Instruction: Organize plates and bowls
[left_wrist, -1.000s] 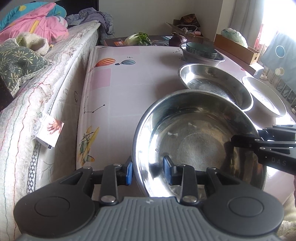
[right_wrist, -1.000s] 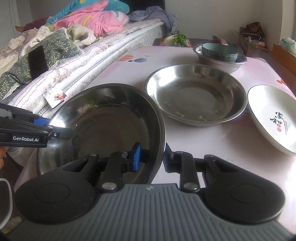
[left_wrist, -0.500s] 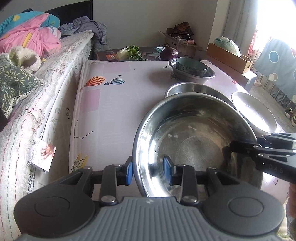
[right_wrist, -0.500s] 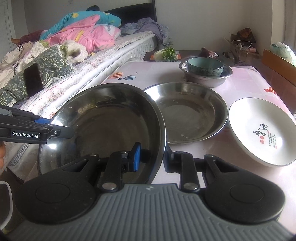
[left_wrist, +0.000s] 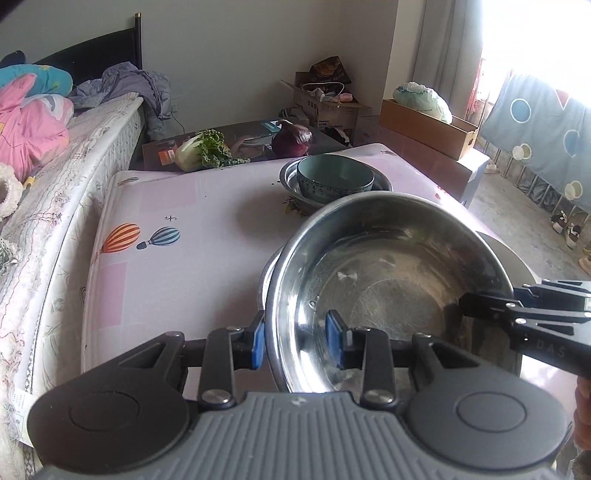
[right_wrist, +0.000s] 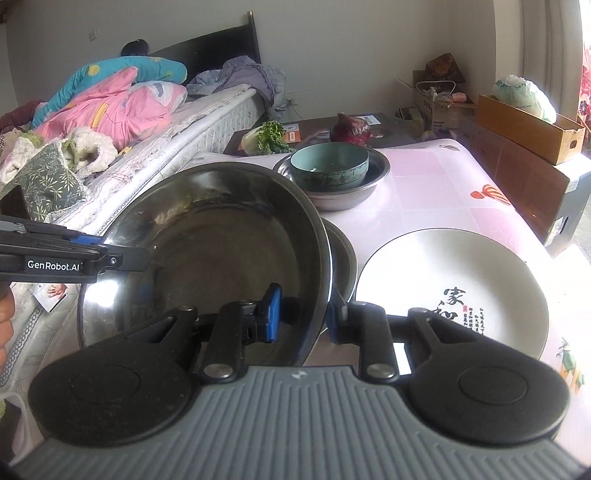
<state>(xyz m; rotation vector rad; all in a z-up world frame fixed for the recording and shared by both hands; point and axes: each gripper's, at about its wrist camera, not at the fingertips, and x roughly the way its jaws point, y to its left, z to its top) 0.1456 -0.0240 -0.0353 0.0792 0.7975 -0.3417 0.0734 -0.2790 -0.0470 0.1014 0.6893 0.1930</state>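
Bed (right_wrist: 207, 110) along pale wall (left_wrist: 229, 48), bright curtained window (left_wrist: 532, 48) opposite

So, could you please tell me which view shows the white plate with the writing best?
The right wrist view: the white plate lies nearly whole on the table, its black characters showing. The left wrist view catches only a sliver of its rim behind the held steel bowl.

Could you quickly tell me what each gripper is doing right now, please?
Left gripper: closed on the near rim of the steel basin.
Right gripper: closed on the same basin's opposite rim.
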